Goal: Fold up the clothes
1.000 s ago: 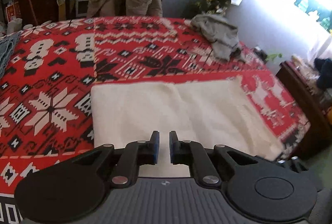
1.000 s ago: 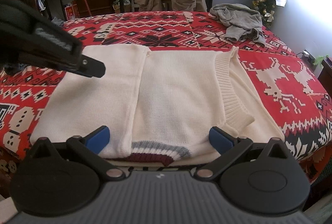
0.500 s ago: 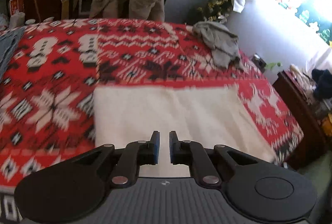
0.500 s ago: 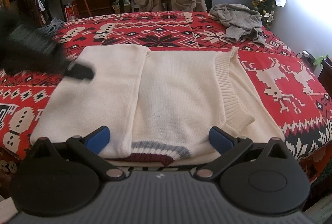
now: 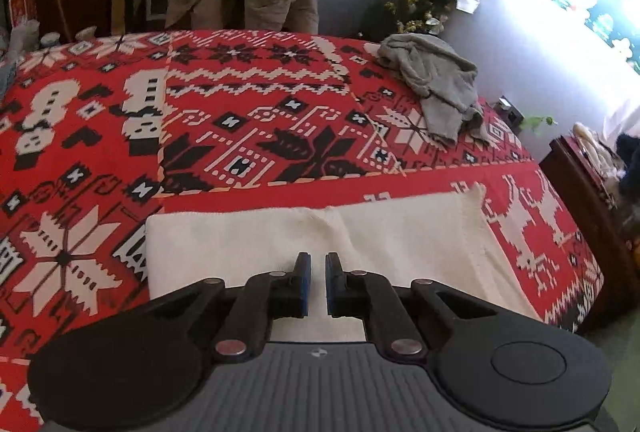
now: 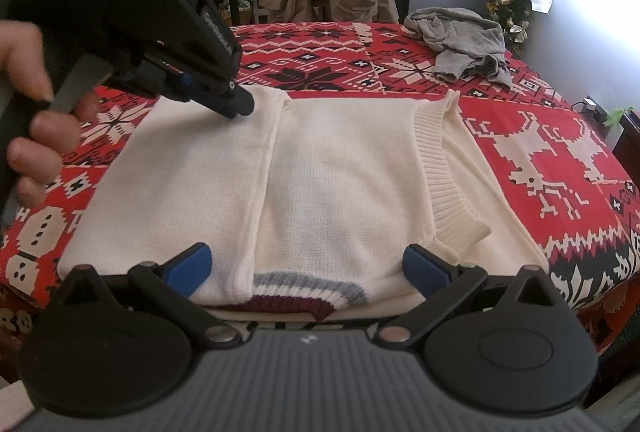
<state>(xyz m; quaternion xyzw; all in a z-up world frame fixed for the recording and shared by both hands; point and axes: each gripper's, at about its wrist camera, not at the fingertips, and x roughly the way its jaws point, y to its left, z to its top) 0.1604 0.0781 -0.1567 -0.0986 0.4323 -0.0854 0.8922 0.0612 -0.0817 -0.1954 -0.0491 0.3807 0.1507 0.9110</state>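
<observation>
The left gripper [image 5: 317,282] points steeply downward, its blue pads nearly together with only a thin slit between and nothing in it. A hand [image 6: 28,116] at nine o'clock in the right wrist view grips its handle. The right gripper [image 6: 307,268] angles down, jaws spread wide and seemingly empty.

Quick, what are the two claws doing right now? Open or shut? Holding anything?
Left claw: shut, holding nothing, above the folded cream knitted sweater.
Right claw: wide open, empty, at the sweater's near edge.
</observation>
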